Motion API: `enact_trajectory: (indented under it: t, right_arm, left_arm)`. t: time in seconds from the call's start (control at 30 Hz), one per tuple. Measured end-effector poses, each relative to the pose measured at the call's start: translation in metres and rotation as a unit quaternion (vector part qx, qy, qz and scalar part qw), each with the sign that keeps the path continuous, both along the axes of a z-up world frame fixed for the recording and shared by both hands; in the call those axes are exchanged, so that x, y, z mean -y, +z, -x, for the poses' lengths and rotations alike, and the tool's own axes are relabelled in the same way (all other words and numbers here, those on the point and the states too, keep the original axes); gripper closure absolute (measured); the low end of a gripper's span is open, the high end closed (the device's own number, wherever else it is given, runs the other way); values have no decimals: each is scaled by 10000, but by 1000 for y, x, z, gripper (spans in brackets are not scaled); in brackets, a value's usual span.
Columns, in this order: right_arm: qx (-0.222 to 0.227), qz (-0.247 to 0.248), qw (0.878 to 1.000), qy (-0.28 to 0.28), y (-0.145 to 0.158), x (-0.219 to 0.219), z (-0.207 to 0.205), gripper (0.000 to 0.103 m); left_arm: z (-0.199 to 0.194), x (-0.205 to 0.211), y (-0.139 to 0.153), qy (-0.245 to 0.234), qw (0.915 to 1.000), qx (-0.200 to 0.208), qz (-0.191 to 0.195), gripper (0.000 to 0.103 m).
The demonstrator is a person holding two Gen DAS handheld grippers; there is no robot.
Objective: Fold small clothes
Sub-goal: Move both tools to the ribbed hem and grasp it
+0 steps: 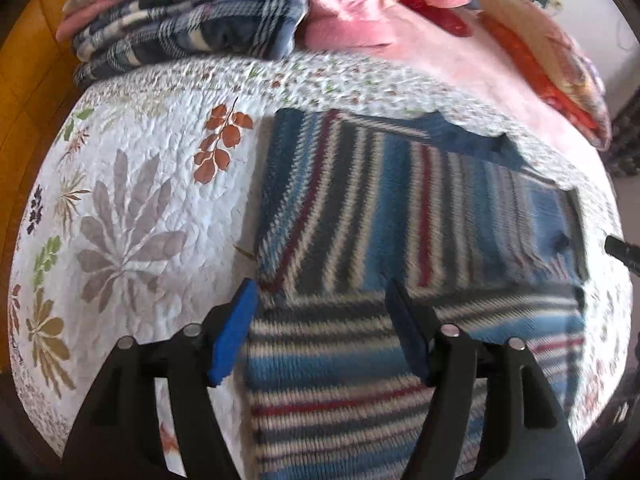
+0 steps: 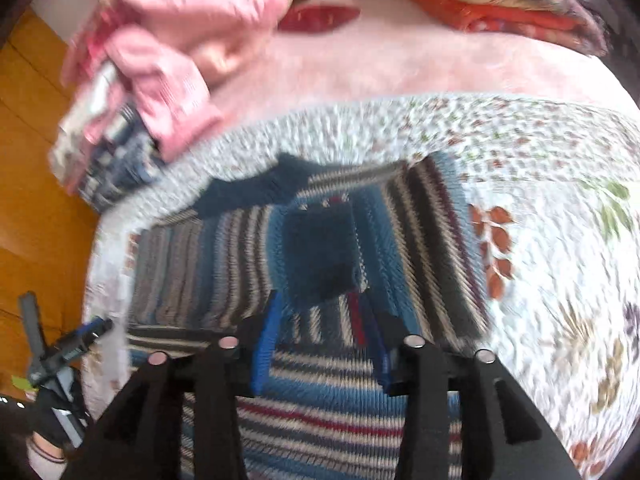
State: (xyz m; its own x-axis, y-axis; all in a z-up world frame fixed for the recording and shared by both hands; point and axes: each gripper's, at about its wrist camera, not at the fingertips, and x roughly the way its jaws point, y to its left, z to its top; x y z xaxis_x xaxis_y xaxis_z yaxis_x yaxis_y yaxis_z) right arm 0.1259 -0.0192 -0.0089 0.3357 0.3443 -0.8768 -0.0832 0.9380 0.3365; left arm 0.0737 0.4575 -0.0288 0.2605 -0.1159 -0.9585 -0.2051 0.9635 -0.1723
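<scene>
A white quilted bedspread printed with grey, rust and green leaves [image 1: 132,184] is covering the near surface. Behind it a fuzzy pale pink blanket [image 1: 460,76] is spreading out, with a folded blue-and-white plaid cloth [image 1: 188,28] lying at one end, folded orange fabrics [image 2: 500,12] stacked at the other, and yellow-orange flooring [image 2: 32,152] showing beyond.

The knitted sweater [image 1: 400,208] lies on the quilt [image 1: 152,184]. Behind the quilt sits a pile of folded clothes [image 1: 180,20]. A stack of folded blankets [image 2: 500,4] lies behind, to the right.
</scene>
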Motion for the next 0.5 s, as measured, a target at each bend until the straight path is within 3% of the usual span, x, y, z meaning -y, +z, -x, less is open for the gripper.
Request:
enact_trajectory:
  t: [0.1,0.27,0.4,0.5]
  right_arm:
    - [1,-99,9999,-110,14,20,39,54]
    - [-342,-46,9993,-104,3,47,102,53]
    - [-680,22,9976,-112,-13,70,155,53]
    - [-990,-18,9949,-168,-28,83,189,52]
  left_arm:
    - [37,7,10,145,9990,-121,407,28]
    - [110,15,10,300,9948,-439,864,27]
    - [161,13,1,421,9950,-629,645,27]
    - [192,6,-11,672,9911,-909,704,27]
